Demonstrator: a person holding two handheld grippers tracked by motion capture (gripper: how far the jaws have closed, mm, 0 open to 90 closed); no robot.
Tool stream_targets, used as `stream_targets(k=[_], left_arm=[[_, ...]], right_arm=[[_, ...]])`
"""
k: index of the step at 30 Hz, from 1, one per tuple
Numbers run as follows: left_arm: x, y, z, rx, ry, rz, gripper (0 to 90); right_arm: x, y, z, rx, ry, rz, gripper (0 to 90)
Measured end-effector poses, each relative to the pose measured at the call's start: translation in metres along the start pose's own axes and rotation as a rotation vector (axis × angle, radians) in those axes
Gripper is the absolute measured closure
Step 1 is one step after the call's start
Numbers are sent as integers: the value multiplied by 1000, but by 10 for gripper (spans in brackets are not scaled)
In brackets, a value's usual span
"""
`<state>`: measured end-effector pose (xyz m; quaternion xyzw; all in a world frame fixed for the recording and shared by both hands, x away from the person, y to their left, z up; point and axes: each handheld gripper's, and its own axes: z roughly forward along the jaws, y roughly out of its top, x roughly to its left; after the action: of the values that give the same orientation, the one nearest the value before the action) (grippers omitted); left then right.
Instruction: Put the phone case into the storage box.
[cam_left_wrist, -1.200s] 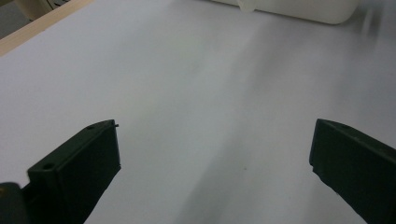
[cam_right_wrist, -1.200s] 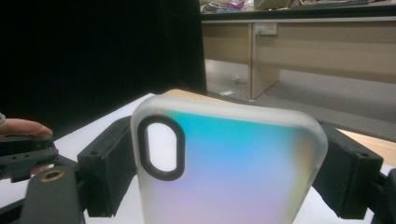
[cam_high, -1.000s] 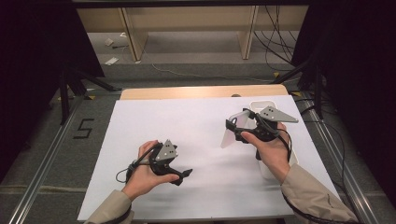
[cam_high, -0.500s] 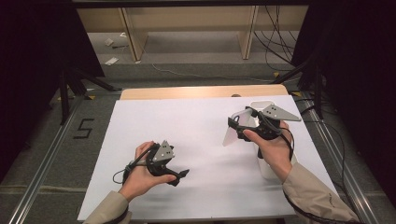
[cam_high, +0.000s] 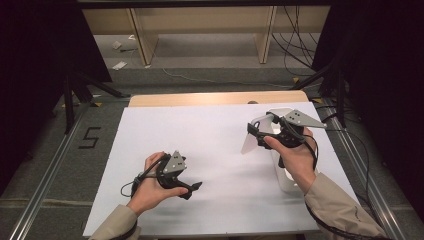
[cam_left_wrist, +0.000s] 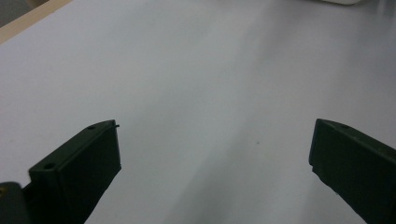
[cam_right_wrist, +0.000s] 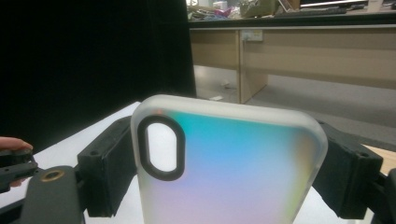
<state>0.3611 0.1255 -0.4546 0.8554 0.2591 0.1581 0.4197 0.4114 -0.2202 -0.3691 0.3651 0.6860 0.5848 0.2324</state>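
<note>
The right gripper (cam_right_wrist: 229, 163) is clamped across a frosted, iridescent phone case (cam_right_wrist: 229, 163) with rounded corners, held upright above the white table (cam_high: 210, 145). The left gripper (cam_left_wrist: 212, 154) hovers low, jaws wide apart and empty.

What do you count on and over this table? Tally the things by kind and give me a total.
Grippers: 2, the left gripper open, the right gripper holding the case
Phone case, frosted, iridescent: 1
White flat object lying by the right forearm, kind unclear: 1
White table cover: 1
Total: 5
</note>
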Motion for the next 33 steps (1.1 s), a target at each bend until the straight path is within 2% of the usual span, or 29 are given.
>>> stream_targets(k=[18, 33], left_arm=[[1, 0, 1, -10, 9, -5, 14], [1, -1, 1, -10, 10, -4, 14]], right_arm=[[-11, 6, -6, -21, -35, 5, 182], [-14, 12, -10, -44, -40, 10, 181]])
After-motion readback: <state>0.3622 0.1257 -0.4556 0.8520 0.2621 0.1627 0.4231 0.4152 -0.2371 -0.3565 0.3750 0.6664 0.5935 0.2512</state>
